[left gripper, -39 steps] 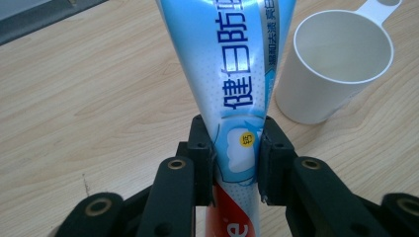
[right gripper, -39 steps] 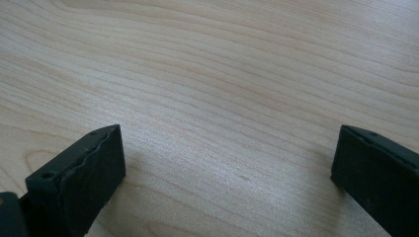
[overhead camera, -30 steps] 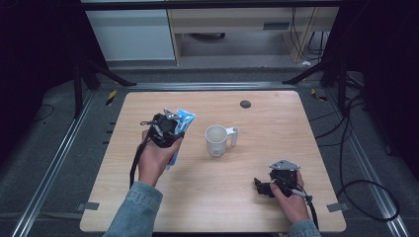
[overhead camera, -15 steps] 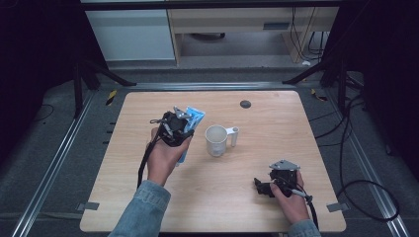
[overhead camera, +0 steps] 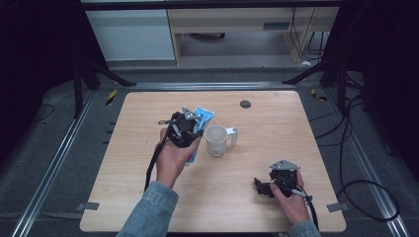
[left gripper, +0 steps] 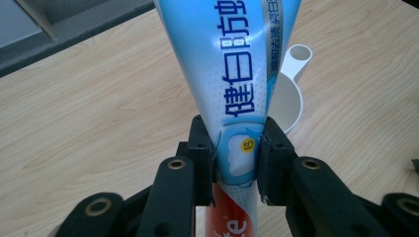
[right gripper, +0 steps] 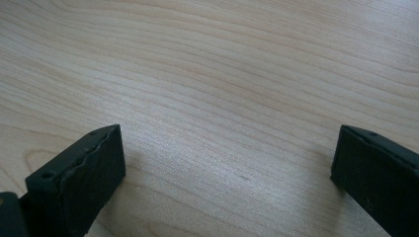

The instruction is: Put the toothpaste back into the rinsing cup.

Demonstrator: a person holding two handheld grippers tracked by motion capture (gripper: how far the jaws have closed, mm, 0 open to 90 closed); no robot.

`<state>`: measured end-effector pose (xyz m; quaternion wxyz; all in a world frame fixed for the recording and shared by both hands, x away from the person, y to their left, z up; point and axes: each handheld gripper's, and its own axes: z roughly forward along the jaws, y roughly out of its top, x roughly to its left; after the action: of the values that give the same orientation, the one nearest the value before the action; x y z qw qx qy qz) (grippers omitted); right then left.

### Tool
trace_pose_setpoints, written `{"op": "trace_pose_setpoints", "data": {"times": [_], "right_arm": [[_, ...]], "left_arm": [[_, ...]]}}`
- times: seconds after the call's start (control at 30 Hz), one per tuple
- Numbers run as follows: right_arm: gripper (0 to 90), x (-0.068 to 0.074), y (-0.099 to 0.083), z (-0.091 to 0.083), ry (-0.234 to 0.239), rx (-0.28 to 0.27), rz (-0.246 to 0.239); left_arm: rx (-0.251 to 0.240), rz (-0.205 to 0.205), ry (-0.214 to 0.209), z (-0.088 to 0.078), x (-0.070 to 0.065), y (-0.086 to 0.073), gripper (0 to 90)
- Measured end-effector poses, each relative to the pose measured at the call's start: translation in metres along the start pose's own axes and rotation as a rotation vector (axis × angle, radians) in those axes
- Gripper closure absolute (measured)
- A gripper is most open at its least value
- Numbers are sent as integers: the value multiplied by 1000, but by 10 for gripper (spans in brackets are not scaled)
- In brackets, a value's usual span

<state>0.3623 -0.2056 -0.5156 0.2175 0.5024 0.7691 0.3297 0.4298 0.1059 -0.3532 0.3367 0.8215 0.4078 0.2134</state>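
Light wooden table on grey carpeted floor, metal rails at 9 and 3 o'clock, white cabinet and open wooden shelf unit at 12 o'clock, dark surroundings

Toothpaste tube sits between left tongs, up off the worktop. Mug just right of them, handle away. Right tongs low on the worktop, well apart, nearer the person.
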Motion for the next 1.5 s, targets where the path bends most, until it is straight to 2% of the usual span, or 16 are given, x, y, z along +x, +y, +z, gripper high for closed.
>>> {"op": "trace_pose_setpoints", "data": {"times": [0.7,0.87,1.27,1.5], "right_arm": [[4,0,0,0,0,0,0],[4,0,0,0,-1,1,1],[4,0,0,0,-1,0,0],[4,0,0,0,-1,1,0]], "left_arm": [[-63,9,-43,5,-34,8,716],[-97,4,-52,8,-43,9,716],[-168,-6,-72,12,-53,17,716],[-188,9,-77,14,-57,23,716]]}}
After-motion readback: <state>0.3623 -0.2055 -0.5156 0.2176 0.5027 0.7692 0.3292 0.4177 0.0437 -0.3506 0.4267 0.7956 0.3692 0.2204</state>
